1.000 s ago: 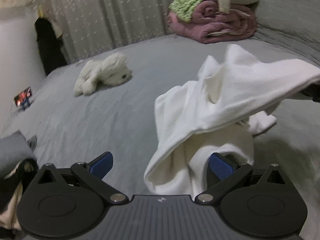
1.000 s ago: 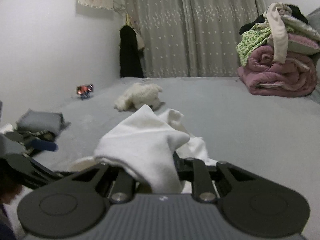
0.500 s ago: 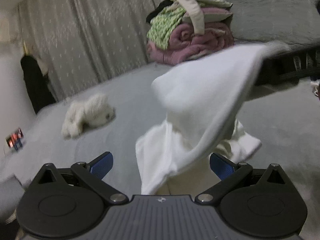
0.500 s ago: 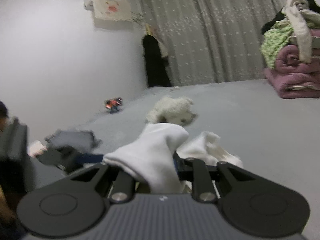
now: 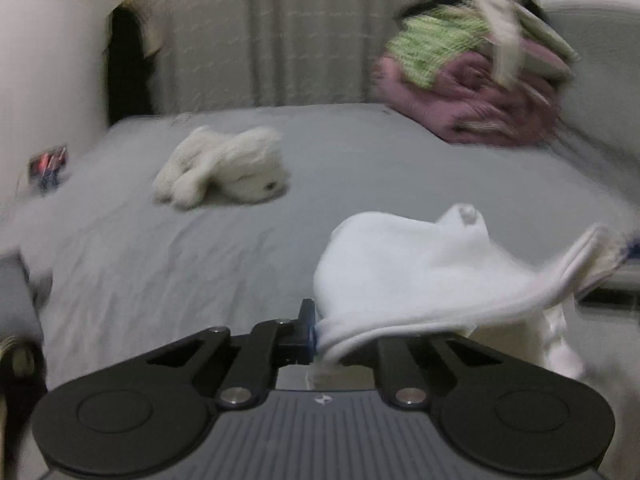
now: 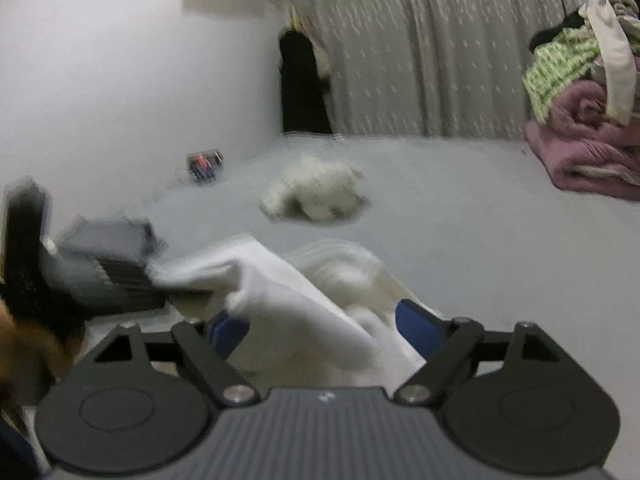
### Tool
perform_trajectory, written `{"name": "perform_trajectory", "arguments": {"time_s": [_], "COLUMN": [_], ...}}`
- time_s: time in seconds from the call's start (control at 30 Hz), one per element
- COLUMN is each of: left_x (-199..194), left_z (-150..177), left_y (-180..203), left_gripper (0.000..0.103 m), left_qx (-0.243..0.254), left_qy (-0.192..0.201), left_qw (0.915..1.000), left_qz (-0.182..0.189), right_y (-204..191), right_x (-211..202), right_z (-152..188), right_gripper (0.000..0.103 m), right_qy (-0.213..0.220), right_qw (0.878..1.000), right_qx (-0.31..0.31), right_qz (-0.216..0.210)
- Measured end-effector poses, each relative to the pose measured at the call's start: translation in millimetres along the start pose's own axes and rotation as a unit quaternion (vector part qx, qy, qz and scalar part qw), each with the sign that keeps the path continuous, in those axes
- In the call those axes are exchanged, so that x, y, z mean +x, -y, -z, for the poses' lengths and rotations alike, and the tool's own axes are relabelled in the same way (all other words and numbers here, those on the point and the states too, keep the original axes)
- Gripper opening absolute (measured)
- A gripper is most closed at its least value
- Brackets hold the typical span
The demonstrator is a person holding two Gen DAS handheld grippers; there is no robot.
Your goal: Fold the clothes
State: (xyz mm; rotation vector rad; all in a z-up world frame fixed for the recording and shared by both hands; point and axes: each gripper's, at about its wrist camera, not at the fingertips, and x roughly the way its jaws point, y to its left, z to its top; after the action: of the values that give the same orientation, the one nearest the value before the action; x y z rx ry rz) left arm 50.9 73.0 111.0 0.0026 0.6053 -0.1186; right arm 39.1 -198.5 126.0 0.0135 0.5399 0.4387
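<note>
We hold the soft white cotton garment (image 5: 404, 276) above the near edge of the grey-sheeted bed (image 5: 340, 152), its loose bulk sagging toward the sheet. Our left tongs (image 5: 316, 330) are pinched together on a hem of it, while our right tongs (image 6: 320, 328) stand apart with cloth merely draped between the blue pads (image 6: 418, 326). The risk, we judge, lies there: with only one edge clamped, the fabric could slide off the right side and bunch, spoiling the fold. The fluffy white plush toy (image 5: 224, 170) lies mid-bed and the pink rolled blanket pile (image 5: 468, 84) at the far right corner, both well clear.
</note>
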Motion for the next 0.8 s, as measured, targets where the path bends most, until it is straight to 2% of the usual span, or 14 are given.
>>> {"name": "perform_trajectory", "arguments": {"time_s": [0.1,0.23,0.3,0.37,0.43,0.47,0.5,0.57,0.67,0.8], "left_x": [2,9,9,9,9,9,10,10,8,-2], "left_z": [-1,-2,-1,-1,-2,-2,-1,0,-1,-1], "left_y": [-21,-43,-51,-58,-67,-69,-71,-72,-76,-81], "left_gripper": [0.008,0.007,0.007,0.007,0.007,0.007,0.007,0.007,0.007,0.006], "left_qx": [-0.035,-0.071,-0.086,-0.101,-0.115,-0.12,-0.122,-0.126,-0.138,-0.149], "left_qy": [0.004,0.003,0.004,0.006,0.009,0.008,0.007,0.008,0.011,0.031], "left_qw": [0.999,0.9967,0.9951,0.9934,0.9916,0.9911,0.9908,0.9904,0.9887,0.9873], "left_qz": [-0.028,-0.039,-0.049,-0.055,-0.059,-0.058,-0.057,-0.057,-0.058,-0.044], "right_y": [9,-2,-10,-11,-7,-6,-4,-4,2,7], "right_x": [21,54,69,80,88,91,93,93,76,36], "right_z": [18,42,50,53,54,54,53,50,40,23], "right_gripper": [0.092,0.093,0.094,0.091,0.067,0.043,0.026,0.012,0.009,0.009], "right_qy": [-0.032,-0.071,-0.079,-0.078,-0.076,-0.077,-0.077,-0.072,-0.041,0.027], "right_qw": [0.999,0.993,0.989,0.989,0.992,0.993,0.994,0.993,0.994,0.985], "right_qx": [-0.024,-0.084,-0.119,-0.117,-0.097,-0.085,-0.078,-0.081,-0.077,-0.09], "right_qz": [0.025,0.03,0.04,0.042,0.036,0.03,0.03,0.047,0.069,0.144]}}
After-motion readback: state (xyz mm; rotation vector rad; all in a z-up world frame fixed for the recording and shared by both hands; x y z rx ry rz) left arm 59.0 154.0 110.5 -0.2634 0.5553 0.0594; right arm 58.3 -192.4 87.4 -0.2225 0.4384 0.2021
